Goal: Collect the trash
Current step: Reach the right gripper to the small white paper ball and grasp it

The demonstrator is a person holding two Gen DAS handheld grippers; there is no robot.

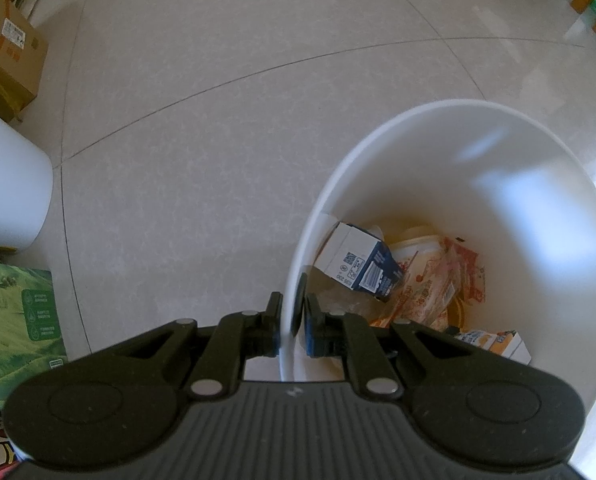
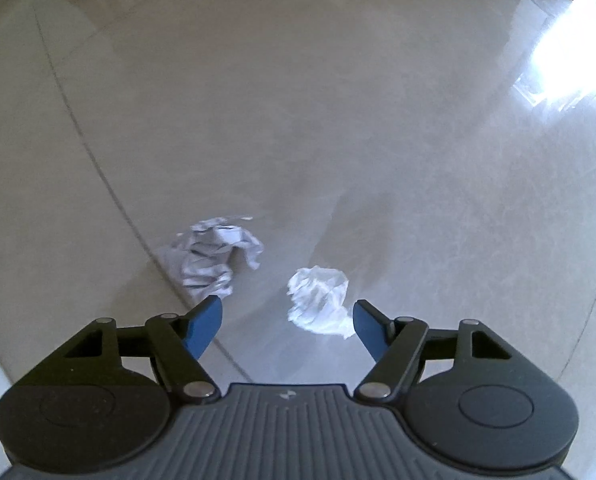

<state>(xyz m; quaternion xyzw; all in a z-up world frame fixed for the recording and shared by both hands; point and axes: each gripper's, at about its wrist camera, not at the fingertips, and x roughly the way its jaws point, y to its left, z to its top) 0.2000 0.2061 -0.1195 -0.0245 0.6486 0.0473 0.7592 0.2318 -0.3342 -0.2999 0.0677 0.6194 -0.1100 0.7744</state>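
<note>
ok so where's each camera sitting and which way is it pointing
Left wrist: on the left tongs, looking down along them at the bin whose rim they clamp, trash inside, tiled floor beyond; only the tongs' black fingers show.
Right wrist: on the right tongs, looking steeply down at the floor and two paper wads, white wad between the open blue pads, grey wad left of it.
Shared: the pale tiled floor and wooden legs far off; no object clearly appears in both.

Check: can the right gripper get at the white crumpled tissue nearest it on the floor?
Probably yes: the right gripper is open and the tissue lies on bare floor just ahead, by its right finger, nothing between.
</note>
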